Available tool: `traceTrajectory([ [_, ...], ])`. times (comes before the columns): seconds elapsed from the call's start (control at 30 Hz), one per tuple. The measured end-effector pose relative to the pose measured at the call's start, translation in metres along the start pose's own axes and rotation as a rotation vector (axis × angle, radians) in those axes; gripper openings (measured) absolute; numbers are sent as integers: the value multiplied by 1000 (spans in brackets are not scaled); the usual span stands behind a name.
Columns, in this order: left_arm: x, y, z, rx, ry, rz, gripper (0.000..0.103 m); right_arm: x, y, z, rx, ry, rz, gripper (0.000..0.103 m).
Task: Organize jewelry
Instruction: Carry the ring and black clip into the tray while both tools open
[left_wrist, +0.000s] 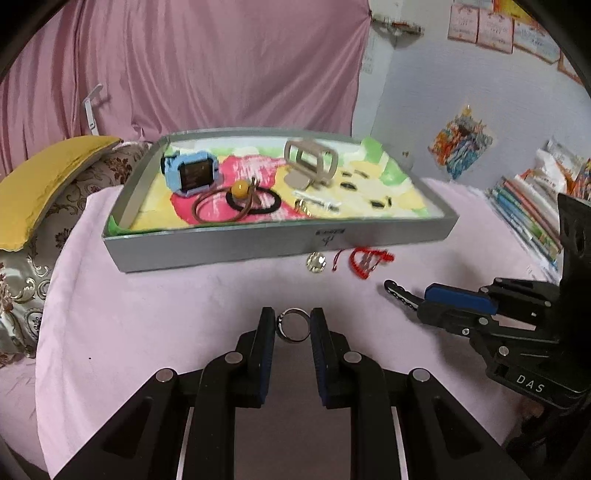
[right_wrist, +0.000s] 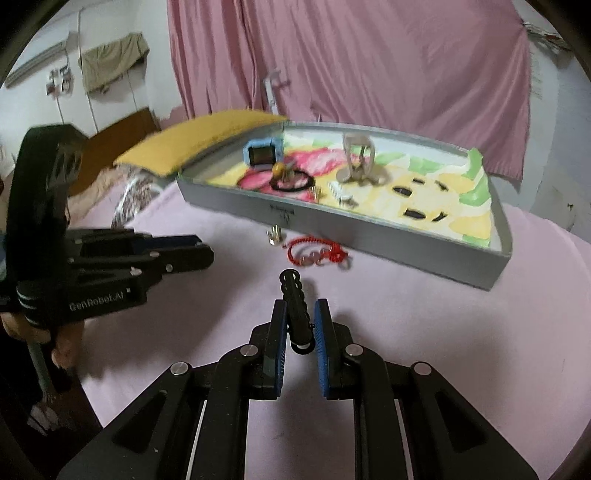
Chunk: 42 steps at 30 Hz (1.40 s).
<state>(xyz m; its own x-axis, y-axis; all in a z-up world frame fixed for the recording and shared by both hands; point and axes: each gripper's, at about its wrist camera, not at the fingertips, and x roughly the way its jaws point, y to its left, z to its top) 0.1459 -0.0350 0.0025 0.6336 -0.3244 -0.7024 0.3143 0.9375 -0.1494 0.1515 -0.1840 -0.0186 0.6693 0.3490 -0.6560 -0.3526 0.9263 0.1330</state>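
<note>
My left gripper (left_wrist: 293, 322) is shut on a silver ring (left_wrist: 295, 311), held upright between its pads above the pink cloth. In the right wrist view, my right gripper (right_wrist: 300, 314) is shut on a black ridged bracelet (right_wrist: 293, 291) that sticks out forward past the fingertips. Ahead stands a grey tray (left_wrist: 258, 247) holding a blue watch (left_wrist: 192, 175), a beige watch band (left_wrist: 310, 158), a yellow bead on hair ties (left_wrist: 240, 190) and small clips. On the cloth just in front of the tray lie a red cord bracelet (left_wrist: 364, 260) and a small silver piece (left_wrist: 317, 262).
A yellow cushion (left_wrist: 48, 177) and patterned bedding lie left of the tray. Stacked books (left_wrist: 524, 218) sit at the right. A pink curtain (left_wrist: 221, 66) hangs behind. A person's hand (right_wrist: 62, 350) grips the left gripper's handle.
</note>
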Motion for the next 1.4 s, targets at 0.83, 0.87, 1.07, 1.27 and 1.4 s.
traceTrajectory([
  [0.83, -20, -20, 86, 27, -528, 76, 18, -36, -20, 81, 59, -471, -169, 13],
  [0.87, -18, -20, 88, 32, -533, 85, 18, -32, -23, 84, 66, -465, -175, 13],
  [1.07, 1, -12, 98, 41, -520, 121, 18, -9, -32, 99, 84, -424, -216, 13],
  [1.27, 27, 1, 102, 4, -414, 108, 18, 16, -42, 104, 102, -324, -245, 13],
  [1.4, 47, 9, 104, -9, -286, 92, 18, 33, -53, 100, 145, -233, -214, 13],
])
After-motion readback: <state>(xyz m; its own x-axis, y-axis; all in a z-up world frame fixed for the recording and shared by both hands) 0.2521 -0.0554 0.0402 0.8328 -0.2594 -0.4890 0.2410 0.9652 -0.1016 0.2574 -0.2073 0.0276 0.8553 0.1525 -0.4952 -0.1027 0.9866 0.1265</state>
